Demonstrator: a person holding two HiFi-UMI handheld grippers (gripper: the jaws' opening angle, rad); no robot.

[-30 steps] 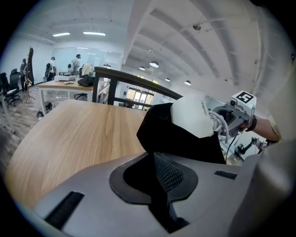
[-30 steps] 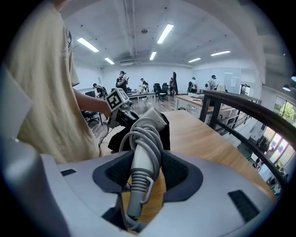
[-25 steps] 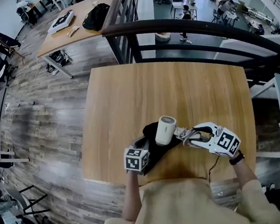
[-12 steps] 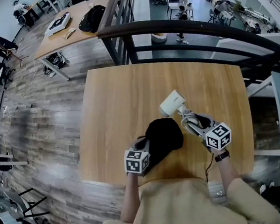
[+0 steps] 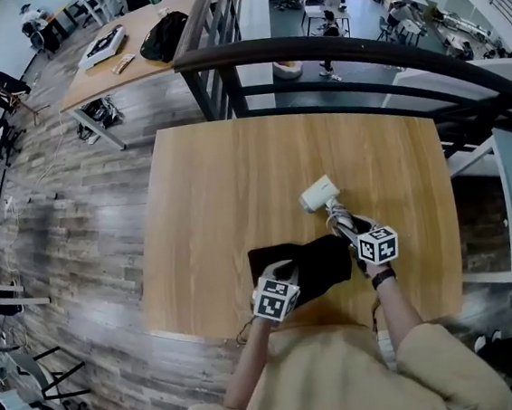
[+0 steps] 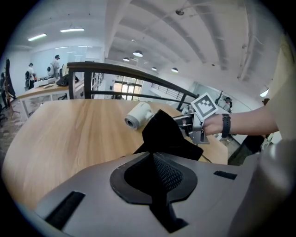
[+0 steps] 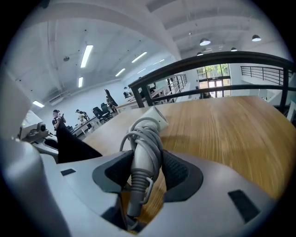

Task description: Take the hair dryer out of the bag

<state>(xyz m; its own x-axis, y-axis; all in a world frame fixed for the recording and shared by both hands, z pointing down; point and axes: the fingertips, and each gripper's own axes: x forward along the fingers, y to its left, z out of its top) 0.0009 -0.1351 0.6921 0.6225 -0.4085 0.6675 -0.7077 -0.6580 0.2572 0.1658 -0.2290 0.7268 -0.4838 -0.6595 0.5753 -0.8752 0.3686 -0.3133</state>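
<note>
So the hair dryer point(image 5: 317, 193) is out, just past the bag point(image 5: 309, 262). Right tongs point(image 5: 340, 224) grip its cord-wrapped handle and left tongs point(image 5: 284, 272) pinch the bag. Probably best to lower it gently onto the desk point(image 5: 226, 175), then release.

The hair dryer point(image 5: 318, 194), earlier over the bag point(image 5: 306, 265), is now clear of it at one o'clock, the bag slumped flatter.
</note>
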